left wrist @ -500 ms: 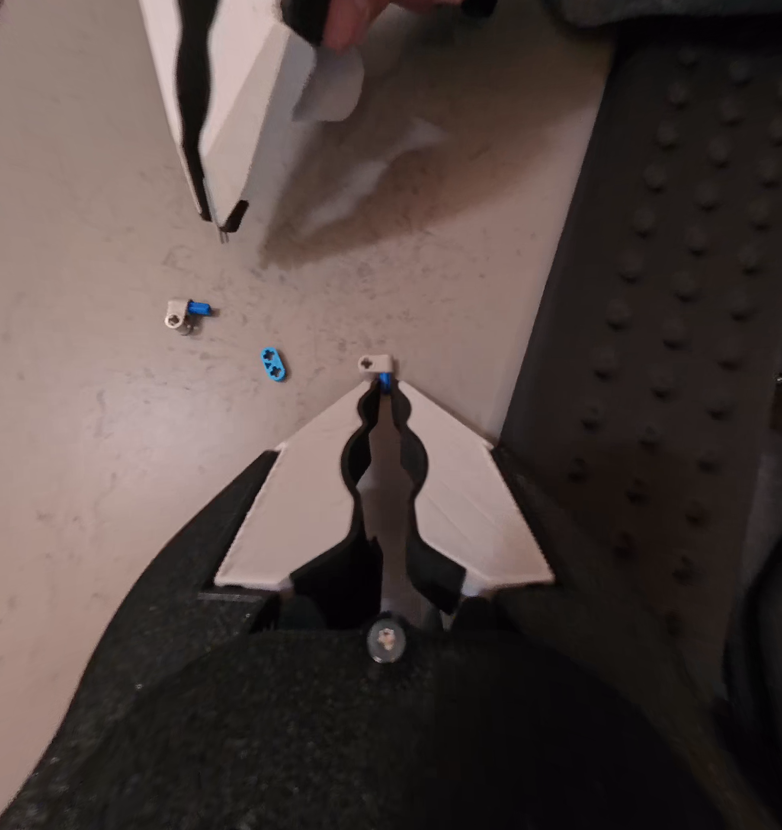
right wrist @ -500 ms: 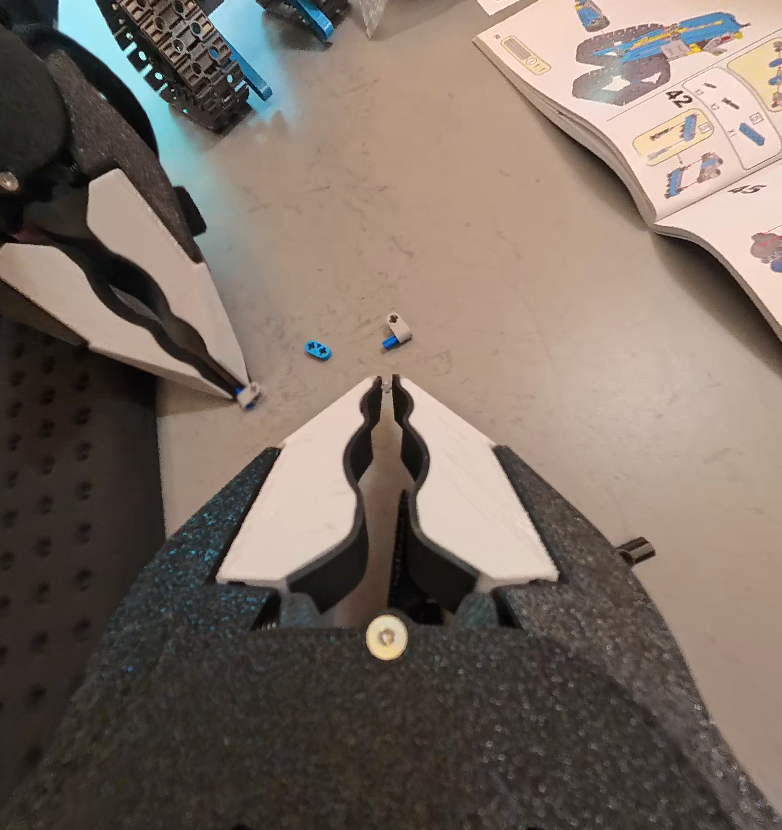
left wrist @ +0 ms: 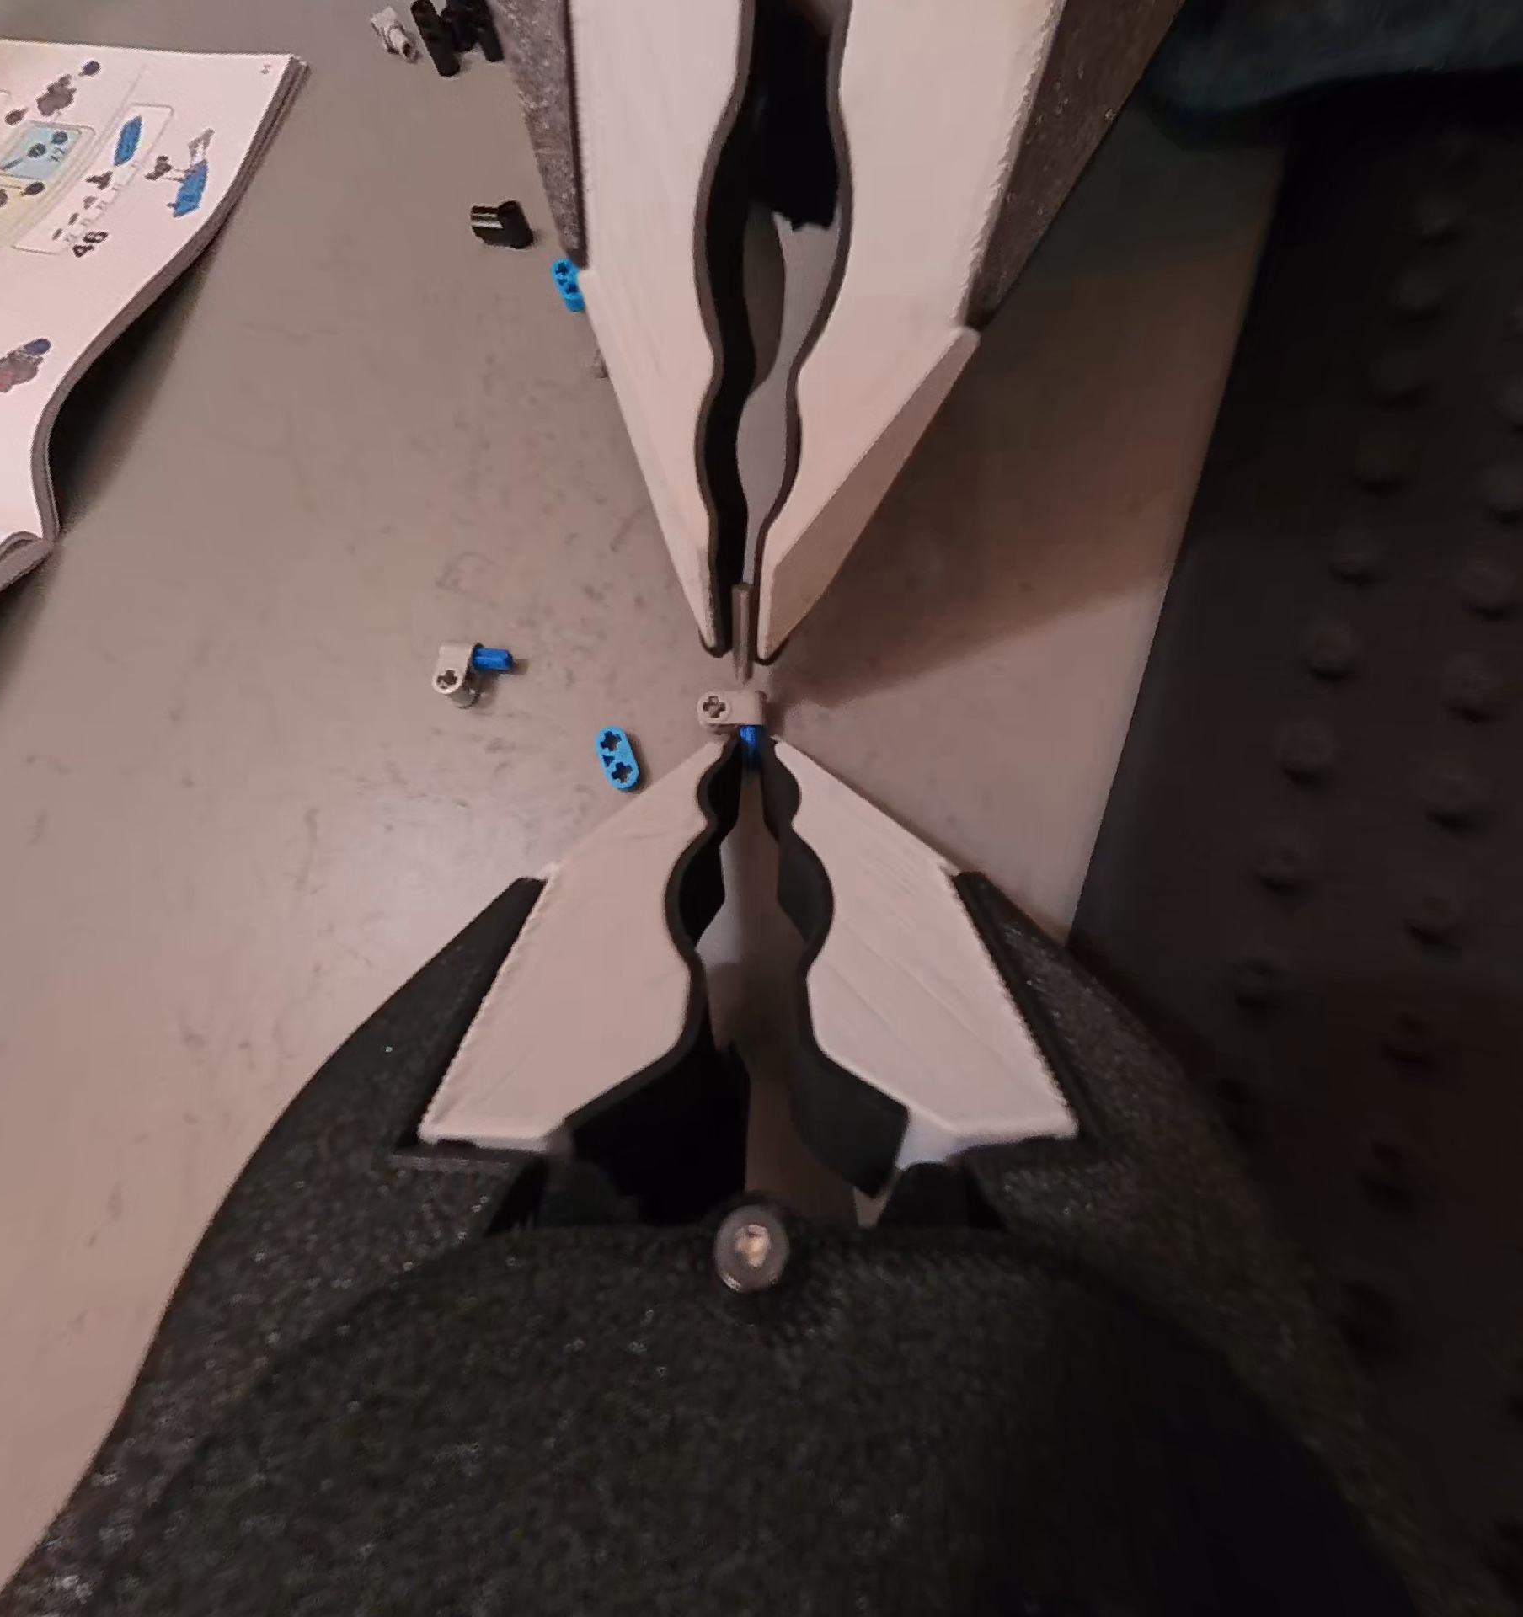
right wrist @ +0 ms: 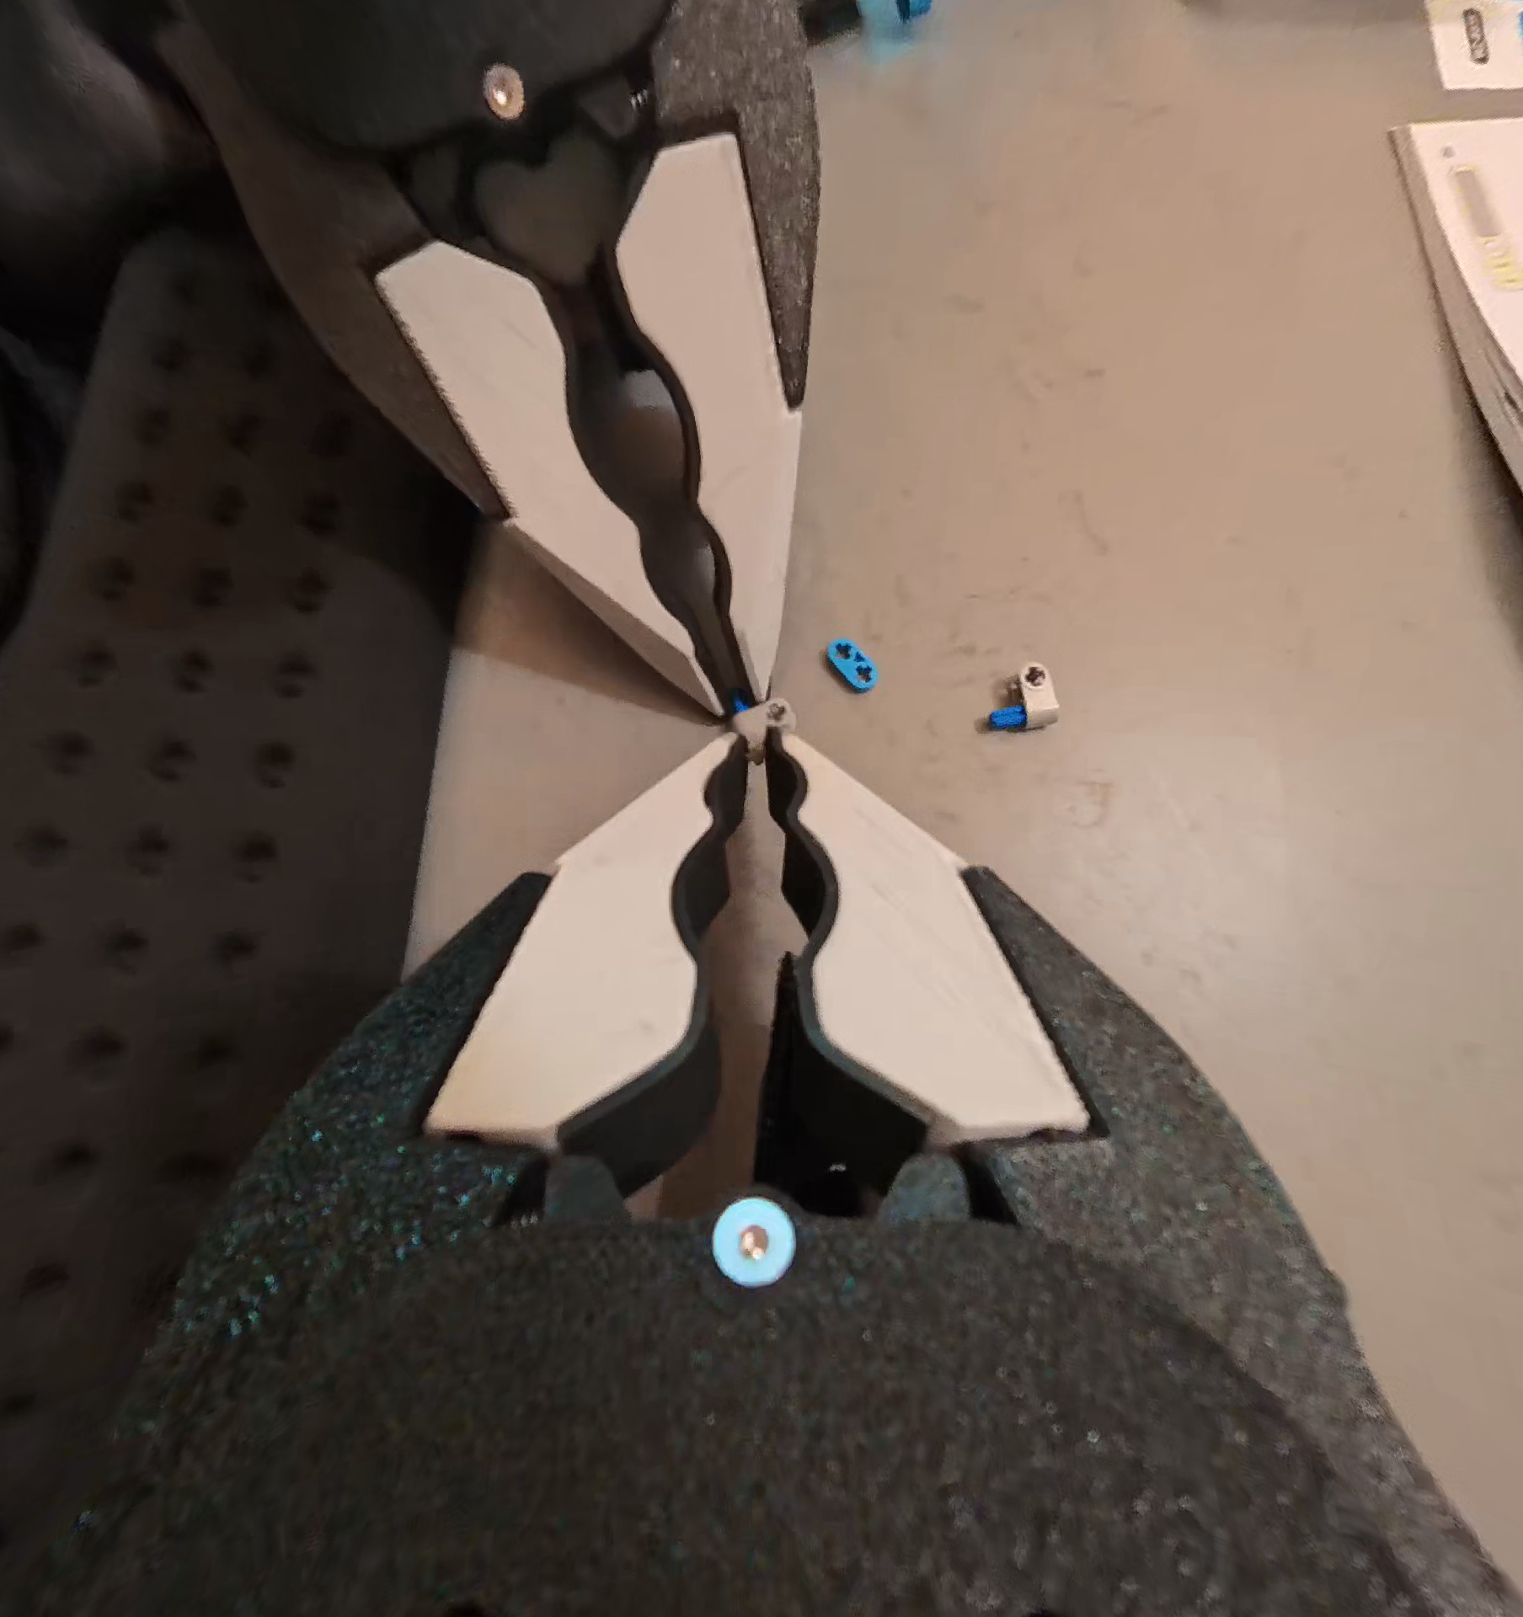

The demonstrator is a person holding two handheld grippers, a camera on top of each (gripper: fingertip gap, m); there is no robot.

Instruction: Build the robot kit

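Note:
My left gripper [left wrist: 745, 752] is shut on the blue pin [left wrist: 749, 735] of a small grey connector [left wrist: 727, 707], held just above the grey table. My right gripper [right wrist: 754, 754] is shut on a thin grey axle [left wrist: 742, 626] and stands tip to tip with the left one. The axle's end touches the connector's side. In the right wrist view the connector [right wrist: 767, 717] sits right at my right fingertips, with the left gripper [right wrist: 736, 696] coming in from the upper left. A blue two-hole link [left wrist: 618, 757] and a second grey connector with a blue pin [left wrist: 469, 674] lie on the table to the left.
An open instruction booklet [left wrist: 84, 262] lies at the far left of the table; it also shows in the right wrist view [right wrist: 1502, 306]. Small black and blue parts [left wrist: 500, 223] lie farther back. A dark studded mat [left wrist: 1397, 700] borders the table on the right.
The right gripper has moved in from farther off until its axle tip meets the connector held by the left gripper. Both views now look closer at the table.

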